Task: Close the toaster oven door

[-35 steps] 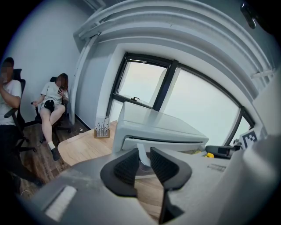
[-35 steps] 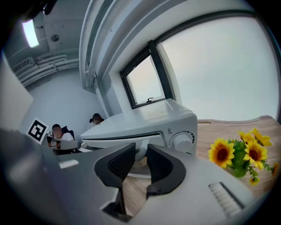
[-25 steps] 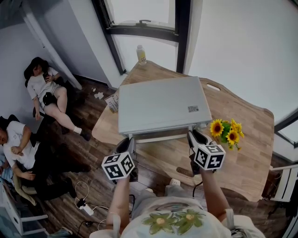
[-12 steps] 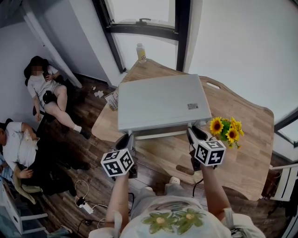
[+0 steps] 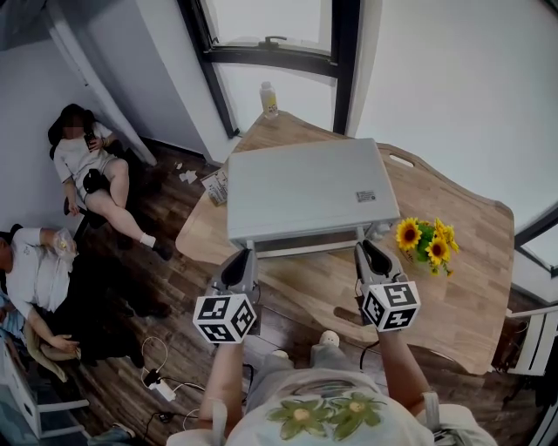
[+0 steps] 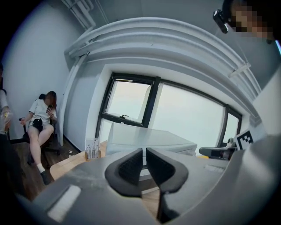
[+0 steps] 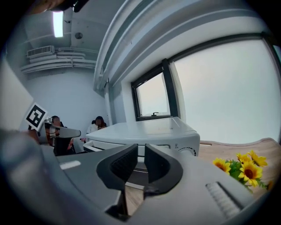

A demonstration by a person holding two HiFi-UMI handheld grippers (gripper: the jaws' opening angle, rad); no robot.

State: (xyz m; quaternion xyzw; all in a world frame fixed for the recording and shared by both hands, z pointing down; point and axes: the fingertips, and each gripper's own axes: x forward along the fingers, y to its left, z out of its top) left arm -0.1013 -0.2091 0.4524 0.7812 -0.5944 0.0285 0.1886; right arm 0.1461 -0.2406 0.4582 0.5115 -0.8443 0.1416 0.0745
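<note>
Two people [image 5: 87, 161] sit against the wall at far left, on a dark wooden floor [image 5: 174, 287]. The left tongs [image 5: 241, 260] point at the left front corner of the oven [image 5: 305, 187]. Their jaws have just been closing and now stand nearly together, with only a thin slit between the pads and nothing in it. The grey oven sits in the middle of the table [image 5: 462, 296], below the window [image 5: 270, 22], with a small bottle [image 5: 268, 98] behind it. Its door [image 5: 301, 247] shows as a pale strip along the front edge, not yet shut. The right tongs [image 5: 366, 253] are at the right front corner, just off the door. Their jaws have also just been closing and stand a little apart, pinching nothing. Sunflowers [image 5: 425, 244] lie on the table just beside them, at right.
</note>
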